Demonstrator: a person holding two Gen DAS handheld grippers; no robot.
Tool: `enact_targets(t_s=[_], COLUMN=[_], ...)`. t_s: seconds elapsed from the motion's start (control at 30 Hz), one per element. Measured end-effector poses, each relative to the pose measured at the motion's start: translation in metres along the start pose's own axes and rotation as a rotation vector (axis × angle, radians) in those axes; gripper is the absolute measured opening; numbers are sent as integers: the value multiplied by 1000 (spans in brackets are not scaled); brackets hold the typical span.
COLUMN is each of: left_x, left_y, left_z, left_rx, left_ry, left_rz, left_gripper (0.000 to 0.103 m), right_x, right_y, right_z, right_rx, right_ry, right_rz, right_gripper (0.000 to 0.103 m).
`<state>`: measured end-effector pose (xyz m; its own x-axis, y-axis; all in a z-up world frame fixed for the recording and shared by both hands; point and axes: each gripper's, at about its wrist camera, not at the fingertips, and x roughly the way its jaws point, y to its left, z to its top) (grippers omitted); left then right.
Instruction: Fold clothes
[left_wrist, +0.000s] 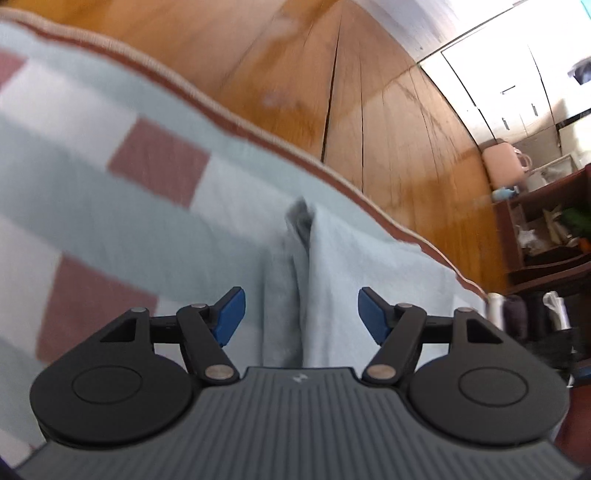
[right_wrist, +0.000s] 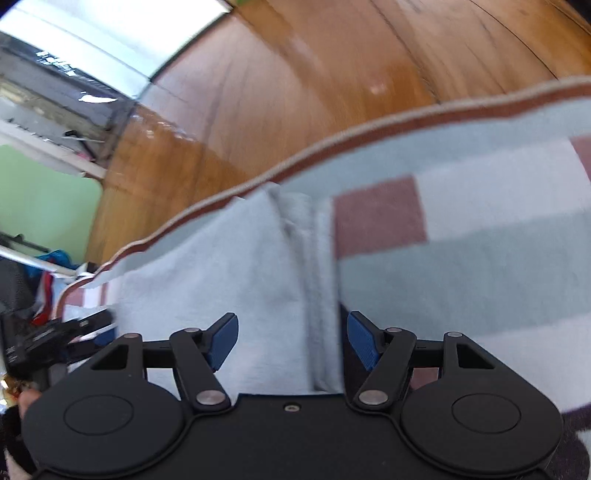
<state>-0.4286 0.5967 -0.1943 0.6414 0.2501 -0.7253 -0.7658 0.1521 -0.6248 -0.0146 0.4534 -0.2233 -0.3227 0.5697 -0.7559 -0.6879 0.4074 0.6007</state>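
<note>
A pale blue-grey garment (left_wrist: 340, 273) lies on a checked blanket (left_wrist: 110, 110), with a raised fold ridge running away from me. My left gripper (left_wrist: 301, 314) hovers over that ridge with its jaws open, and the blue pads (left_wrist: 231, 315) stand clear of the cloth on either side. In the right wrist view the same garment (right_wrist: 229, 266) shows its seamed edge (right_wrist: 314, 280) beside a red-brown check. Over that edge my right gripper (right_wrist: 293, 341) is open too, its pads (right_wrist: 364, 341) not pressing on the fabric. The picture is blurred.
The blanket (right_wrist: 480, 258) has a piped brown border (right_wrist: 332, 147), and wooden floor (left_wrist: 369, 110) lies beyond it. A dark shelf unit (left_wrist: 546, 229) with small items stands at the right. The other gripper (right_wrist: 55, 339) and a heap of clothes (right_wrist: 44, 273) show at the left.
</note>
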Motion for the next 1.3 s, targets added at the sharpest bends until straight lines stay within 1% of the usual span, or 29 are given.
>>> enact_targets(t_s=[0.03,0.13,0.27,0.33,0.4,0.5,0.53,0.57,0.63,0.73,0.8,0.83,0.87,0.9,0.93,0.97,1.0,1.03,1.1,1.17,1.2,1.23,1.3], left_x=[3,15,20,25,35,38,39,41,48,66,71,72,73,73,74,73,72,72,72,72,70,69,67], left_y=[0,0,2,3,6,6,6,7,9,11,3,-2,-7,-12,-17,-25,-33,-41,-56,-65,-68,-70,-70], left_z=[-2,-3,-4,-4,2,8,10,11,12,11,9,8,6,4,2,-1,-4,-7,-12,-16,-16,-16,-16], left_rx=[-3,8,17,28,23,21,6,-10,-37,-101,-80,-47,-13,20,56,102,149,194,268,315,324,333,342], left_ry=[14,38,48,51,66,69,72,74,82,116,109,101,94,86,78,66,54,43,26,15,12,9,5], left_rz=[0,22,13,12,1,-37,-50,-64,-111,-209,-214,-188,-163,-137,-109,-68,-27,12,63,89,92,96,103], left_gripper=[68,68,68,68,68,79,85,87,87,87,88,83,72,67,51,49,49,49,47,43,42,40,40], right_x=[3,6,6,13,20,25,26,26,24,23,25,26,28,29,30,29,29,29,29,27,26,25,19], right_y=[-4,-12,-12,-13,-12,-11,-11,-9,-7,-6,-7,-6,-3,1,5,10,15,20,33,45,54,62,73], right_z=[0,1,7,10,14,20,21,21,21,21,22,22,22,21,20,18,17,15,10,0,-4,-8,-12], right_rx=[13,48,71,81,83,89,98,97,77,65,70,68,55,36,7,-33,-74,-118,-213,-305,-357,-397,-439], right_ry=[0,-11,-14,-7,-3,-2,-2,-1,-2,-10,-27,-39,-53,-63,-73,-81,-90,-99,-128,-181,-200,-216,-244], right_rz=[0,35,87,125,149,170,169,166,163,170,177,178,175,169,152,123,93,59,-13,-53,-87,-116,-135], right_gripper=[71,71,72,72,74,74,74,74,75,75,75,75,75,75,75,71,61,53,32,24,22,21,19])
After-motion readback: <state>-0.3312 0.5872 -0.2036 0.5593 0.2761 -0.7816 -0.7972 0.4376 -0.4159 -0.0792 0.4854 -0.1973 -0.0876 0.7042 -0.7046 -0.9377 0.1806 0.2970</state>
